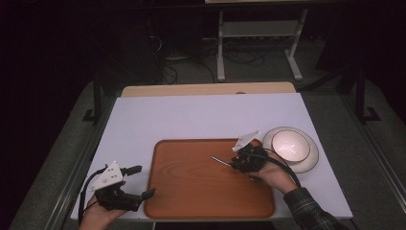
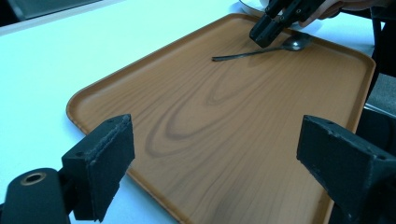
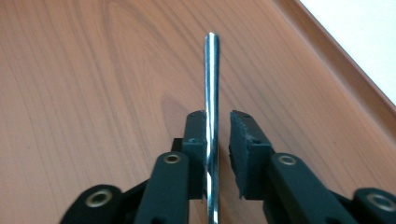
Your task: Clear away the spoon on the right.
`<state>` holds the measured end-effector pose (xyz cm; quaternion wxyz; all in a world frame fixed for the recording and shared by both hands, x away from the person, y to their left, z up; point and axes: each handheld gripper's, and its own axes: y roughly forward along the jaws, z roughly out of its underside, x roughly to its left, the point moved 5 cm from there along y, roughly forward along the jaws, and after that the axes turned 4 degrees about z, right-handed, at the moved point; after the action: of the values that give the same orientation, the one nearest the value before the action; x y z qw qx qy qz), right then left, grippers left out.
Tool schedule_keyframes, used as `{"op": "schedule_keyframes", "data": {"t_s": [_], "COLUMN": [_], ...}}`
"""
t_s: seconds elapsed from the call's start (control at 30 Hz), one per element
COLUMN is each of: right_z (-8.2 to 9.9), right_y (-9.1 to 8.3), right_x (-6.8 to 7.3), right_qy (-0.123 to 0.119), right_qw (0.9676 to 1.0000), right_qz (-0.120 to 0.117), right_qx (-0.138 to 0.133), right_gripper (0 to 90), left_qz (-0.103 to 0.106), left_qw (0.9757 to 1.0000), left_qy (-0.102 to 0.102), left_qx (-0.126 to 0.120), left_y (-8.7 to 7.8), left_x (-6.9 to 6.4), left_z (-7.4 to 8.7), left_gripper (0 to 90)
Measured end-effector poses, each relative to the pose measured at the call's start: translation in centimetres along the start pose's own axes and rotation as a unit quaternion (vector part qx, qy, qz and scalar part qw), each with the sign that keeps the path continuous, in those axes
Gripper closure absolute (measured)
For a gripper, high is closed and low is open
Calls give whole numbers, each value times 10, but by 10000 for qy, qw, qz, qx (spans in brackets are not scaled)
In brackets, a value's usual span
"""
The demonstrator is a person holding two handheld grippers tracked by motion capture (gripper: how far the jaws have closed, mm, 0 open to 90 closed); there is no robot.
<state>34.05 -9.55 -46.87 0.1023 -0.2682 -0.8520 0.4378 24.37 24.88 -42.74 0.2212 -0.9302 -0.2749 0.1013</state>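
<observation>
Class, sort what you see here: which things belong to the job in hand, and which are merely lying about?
In the job: spoon, lying on the wooden tray; right gripper, jaws slightly apart around its handle.
Lying about: white bowl on its plate; left gripper, open.

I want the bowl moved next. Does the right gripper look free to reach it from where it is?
Probably yes: the bowl sits just beyond the right gripper, nothing between. The spoon lies between its parted fingers, seemingly unclamped.

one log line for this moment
right gripper: open, spoon between fingers, lying on tray | left gripper: open, empty
</observation>
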Motion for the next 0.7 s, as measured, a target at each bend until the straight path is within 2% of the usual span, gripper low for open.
{"op": "schedule_keyframes", "data": {"t_s": [0.07, 0.23, 0.33, 0.57, 0.67, 0.7], "right_z": [0, 0, -2, -4, -4, -5], "right_y": [-1, -5, -10, -22, -26, -33], "right_x": [0, 0, 0, 2, 3, 5], "right_qy": [37, 150, 215, 231, 176, 126], "right_qw": [10000, 9998, 9991, 9965, 9957, 9944], "right_qz": [-21, 10, 26, -174, -123, -7], "right_qx": [-39, -142, -361, -786, -897, -1051], "right_gripper": [687, 412, 311, 138, 133, 131], "left_qz": [-3, 7, 29, 33, 30, 25], "left_qw": [10000, 10000, 10000, 10000, 10000, 10000], "left_qy": [-10, -1, 3, -40, -29, -12], "left_qx": [16, 35, 55, 42, 42, 50], "left_y": [0, 3, 4, 0, -1, -2], "left_x": [0, 1, 0, 0, 0, -1], "left_z": [0, -1, -1, 3, 3, 3], "left_gripper": [109, 109, 109, 109, 109, 109]}}
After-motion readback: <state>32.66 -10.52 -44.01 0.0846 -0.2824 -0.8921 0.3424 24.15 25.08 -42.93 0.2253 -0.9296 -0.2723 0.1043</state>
